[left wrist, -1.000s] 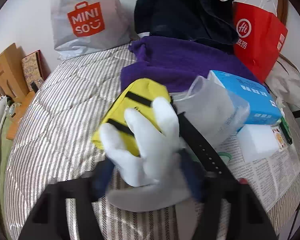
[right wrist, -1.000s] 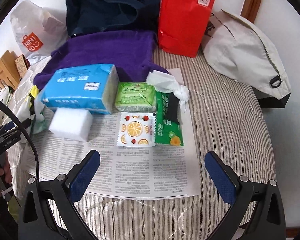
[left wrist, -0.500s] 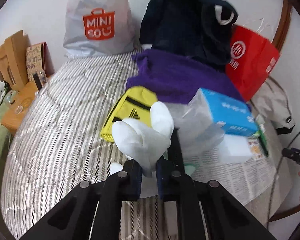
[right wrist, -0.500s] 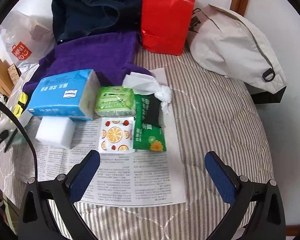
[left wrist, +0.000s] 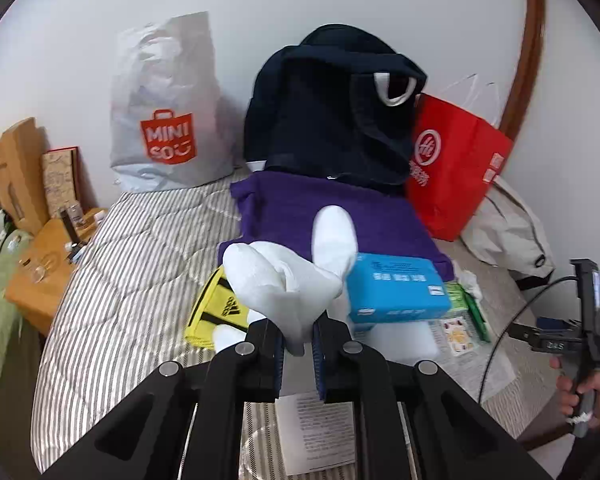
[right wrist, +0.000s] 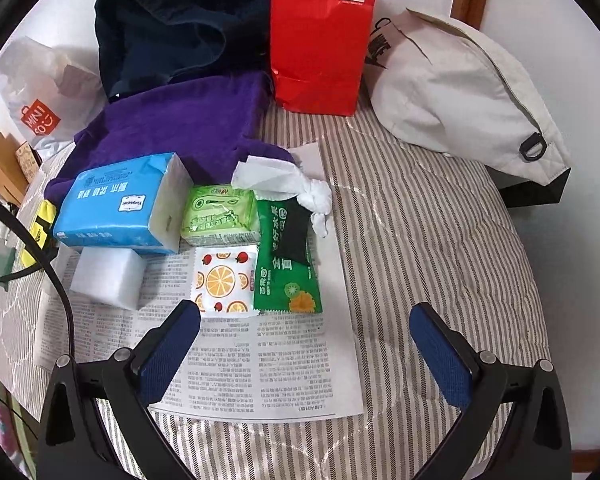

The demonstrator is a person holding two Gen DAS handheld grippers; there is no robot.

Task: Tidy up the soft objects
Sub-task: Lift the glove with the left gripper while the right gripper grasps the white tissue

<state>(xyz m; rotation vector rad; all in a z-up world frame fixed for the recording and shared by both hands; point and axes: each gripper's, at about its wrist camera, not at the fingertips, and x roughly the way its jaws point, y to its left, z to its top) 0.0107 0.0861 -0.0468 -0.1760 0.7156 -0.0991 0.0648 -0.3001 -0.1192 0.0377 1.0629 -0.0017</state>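
My left gripper (left wrist: 298, 338) is shut on a white plush toy (left wrist: 288, 276) and holds it up above the bed. Below it lie a yellow pouch (left wrist: 216, 312), a blue tissue pack (left wrist: 396, 288) and a white sponge block (left wrist: 396, 340). My right gripper (right wrist: 304, 344) is open and empty over a newspaper sheet (right wrist: 260, 368). On the sheet are the blue tissue pack (right wrist: 120, 204), the white sponge block (right wrist: 108, 276), a light green wipes pack (right wrist: 220, 216), an orange-print sachet (right wrist: 224, 280), a green packet (right wrist: 288, 268) and a crumpled white tissue (right wrist: 288, 184).
A purple towel (right wrist: 180, 128), a navy bag (left wrist: 332, 112), a red paper bag (right wrist: 320, 36), a grey Miniso bag (left wrist: 164, 108) and a beige bag (right wrist: 460, 84) line the back of the striped bed (right wrist: 440, 240). A wooden nightstand (left wrist: 44, 264) stands left.
My left gripper closed on the white plush toy and lifted it up off the bed. My right gripper moved slightly closer over the newspaper and stayed open.
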